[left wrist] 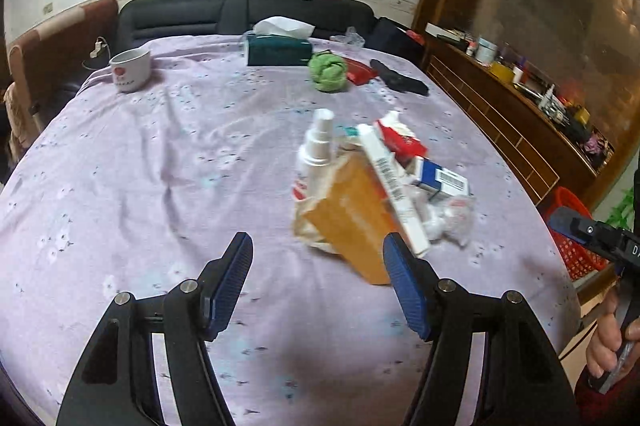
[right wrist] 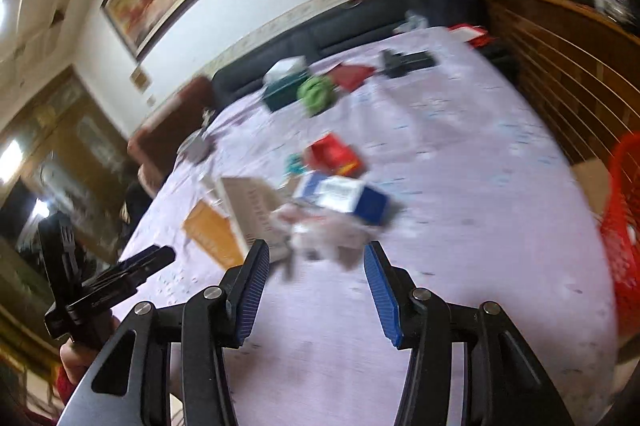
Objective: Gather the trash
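Note:
A heap of trash lies on the lilac tablecloth (left wrist: 140, 166): an orange box (left wrist: 352, 222), a long white carton (left wrist: 390, 182), a white spray bottle (left wrist: 316, 146), a red packet (left wrist: 400, 138), a blue and white box (left wrist: 442, 180) and crumpled plastic (left wrist: 448, 218). My left gripper (left wrist: 318, 246) is open just short of the orange box, nothing between its fingers. In the blurred right wrist view the blue and white box (right wrist: 344, 200), red packet (right wrist: 334, 154) and orange box (right wrist: 214, 232) lie ahead of my open right gripper (right wrist: 316, 252), which hovers at the crumpled plastic (right wrist: 320, 238).
A red mesh basket (left wrist: 576, 246) (right wrist: 622, 226) stands beside the table on the right. Further back are a white cup (left wrist: 130, 70), a teal tissue box (left wrist: 278, 50), a green ball (left wrist: 327, 70), a red pouch (left wrist: 360, 71) and a black object (left wrist: 400, 77). A wooden sideboard (left wrist: 520, 114) flanks the right.

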